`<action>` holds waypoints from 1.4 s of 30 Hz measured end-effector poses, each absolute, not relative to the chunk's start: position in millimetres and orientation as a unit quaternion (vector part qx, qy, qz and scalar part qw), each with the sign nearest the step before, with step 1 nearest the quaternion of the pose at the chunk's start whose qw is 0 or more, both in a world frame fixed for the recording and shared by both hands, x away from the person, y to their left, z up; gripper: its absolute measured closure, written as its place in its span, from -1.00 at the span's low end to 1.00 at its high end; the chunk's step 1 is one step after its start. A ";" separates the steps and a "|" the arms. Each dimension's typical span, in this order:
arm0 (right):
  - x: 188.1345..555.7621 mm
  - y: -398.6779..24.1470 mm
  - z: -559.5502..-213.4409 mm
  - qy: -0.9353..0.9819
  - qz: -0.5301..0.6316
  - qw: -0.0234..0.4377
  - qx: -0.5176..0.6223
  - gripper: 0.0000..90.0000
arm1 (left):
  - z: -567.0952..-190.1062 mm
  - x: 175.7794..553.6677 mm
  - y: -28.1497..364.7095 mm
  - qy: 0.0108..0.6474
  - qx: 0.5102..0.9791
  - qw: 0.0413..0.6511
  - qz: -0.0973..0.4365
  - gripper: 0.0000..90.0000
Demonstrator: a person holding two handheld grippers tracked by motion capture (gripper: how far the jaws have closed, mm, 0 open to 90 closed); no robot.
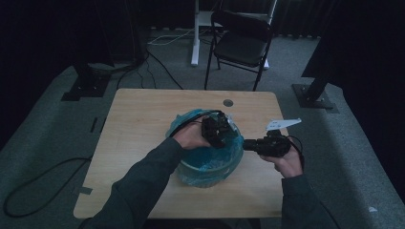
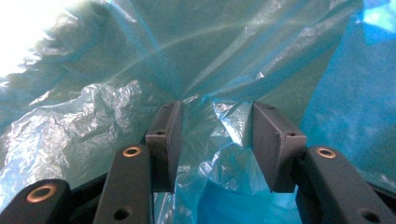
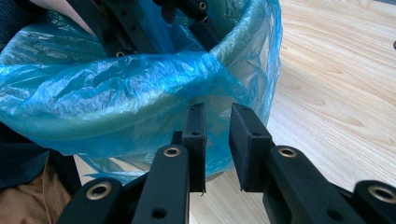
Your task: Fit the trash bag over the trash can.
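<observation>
A round bin (image 1: 210, 169) stands near the middle of the wooden table (image 1: 133, 138), lined with a thin blue plastic bag (image 1: 224, 160) whose edge is folded out over the rim. In the high view nothing can be made out inside the bin apart from the crumpled liner and the left tool (image 1: 217, 131), which reaches down into the opening from the near-left side. In the left gripper view that left tool (image 2: 217, 140) has its jaws standing well apart, with wrinkled blue film bunched loosely between them; the pads do not press on it, so it holds nothing. The right tool (image 1: 248, 144) lies level at the bin's right side, pointing at the rim. In the right gripper view the right tool (image 3: 217, 140) has its jaws set fairly close, a narrow gap between them, right at the folded-over bag (image 3: 140, 84) on the outer wall; whether the pads pinch the film I cannot tell
</observation>
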State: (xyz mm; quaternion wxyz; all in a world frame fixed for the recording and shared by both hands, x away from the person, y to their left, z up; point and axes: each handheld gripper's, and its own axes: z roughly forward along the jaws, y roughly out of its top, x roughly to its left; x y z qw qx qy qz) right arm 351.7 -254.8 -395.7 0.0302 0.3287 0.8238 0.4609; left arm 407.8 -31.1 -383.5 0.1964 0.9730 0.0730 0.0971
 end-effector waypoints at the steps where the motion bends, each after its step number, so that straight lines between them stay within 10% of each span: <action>1: 351.7 -254.7 -395.7 0.824 0.461 0.030 0.329 0.69 | -384.1 408.1 -31.8 0.072 0.974 0.192 0.098 0.20; 42: 351.6 -255.0 -396.1 0.823 0.463 0.028 0.328 0.66 | -345.5 410.8 14.8 0.121 0.954 0.219 0.162 0.20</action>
